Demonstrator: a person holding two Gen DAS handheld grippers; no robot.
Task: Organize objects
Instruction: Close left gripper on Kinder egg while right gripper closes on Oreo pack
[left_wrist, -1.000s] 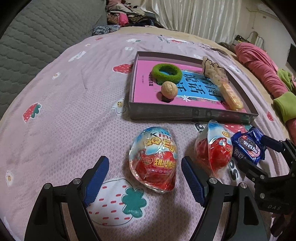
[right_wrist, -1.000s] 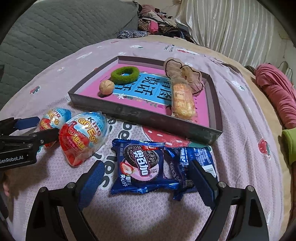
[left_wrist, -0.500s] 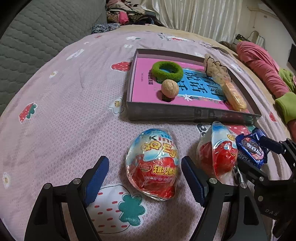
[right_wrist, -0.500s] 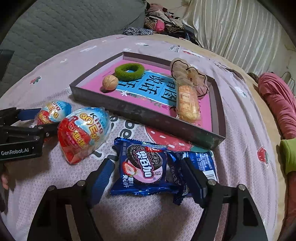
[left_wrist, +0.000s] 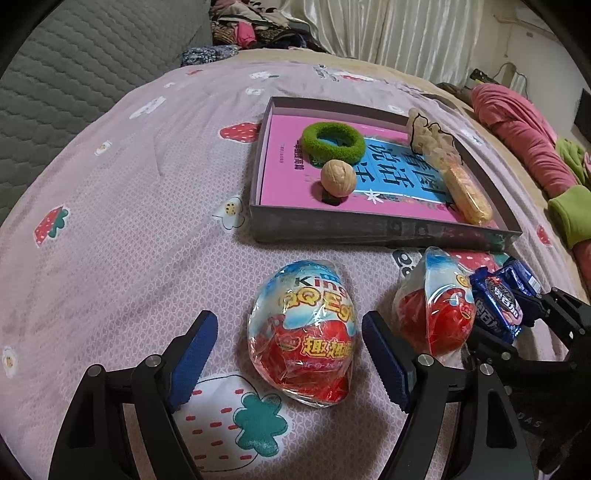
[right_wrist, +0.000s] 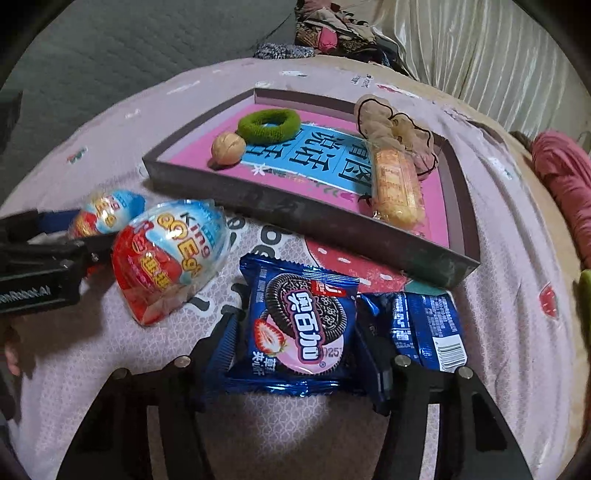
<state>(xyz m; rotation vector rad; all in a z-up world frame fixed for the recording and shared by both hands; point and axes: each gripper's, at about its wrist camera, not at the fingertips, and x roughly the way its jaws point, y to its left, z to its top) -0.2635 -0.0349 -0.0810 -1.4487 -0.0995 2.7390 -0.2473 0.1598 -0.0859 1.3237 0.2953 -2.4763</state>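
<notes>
In the left wrist view my left gripper (left_wrist: 288, 354) is open, its pads either side of a wrapped toy egg (left_wrist: 303, 332) on the pink bedspread, not touching it. A second egg (left_wrist: 436, 310) lies to its right. In the right wrist view my right gripper (right_wrist: 295, 350) has closed onto a blue Oreo packet (right_wrist: 299, 325), pads touching its sides. A second blue packet (right_wrist: 424, 325) lies just right. Behind is a grey tray (right_wrist: 303, 218) holding a green hair ring (right_wrist: 267, 125), a walnut (right_wrist: 227, 147), a biscuit pack (right_wrist: 397, 188) and a beige scrunchie (right_wrist: 384, 122).
The grey headboard (left_wrist: 74, 66) rises at the left. Pink and green clothes (left_wrist: 535, 136) lie at the right edge of the bed. A curtain (left_wrist: 388, 26) and piled clothes stand behind. The left gripper's body (right_wrist: 40, 258) sits beside the eggs in the right wrist view.
My right gripper moved forward and narrowed from wide open until its pads met the Oreo packet. My left gripper advanced slightly around the near egg and stayed open.
</notes>
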